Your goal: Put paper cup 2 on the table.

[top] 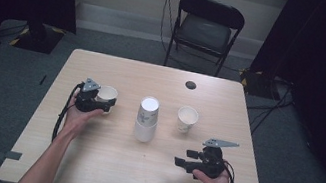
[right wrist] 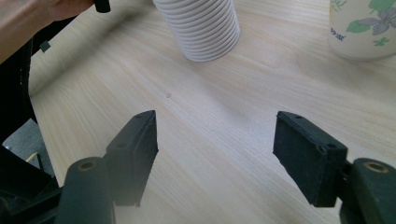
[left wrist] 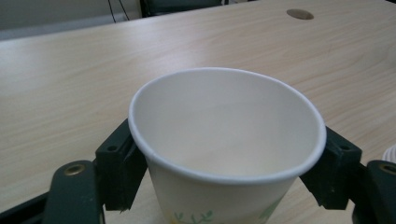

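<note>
The left gripper (top: 103, 105), hand reaching in from the table's near edge, pinches a white paper cup (top: 106, 94) toward the left edge; it stands upright, empty, floral-printed. The right gripper (top: 183, 158) rests near the near-right corner, jaws spread on nothing.

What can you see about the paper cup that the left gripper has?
The paper cup is white with a rolled rim and a small green plant print low on its side. It looks empty and stands upright on the wooden table, left of the tall cup stack. The left gripper reaches around it: one black jaw sits at each side just under the rim, seemingly pressing on it. Nothing else touches it.
</note>
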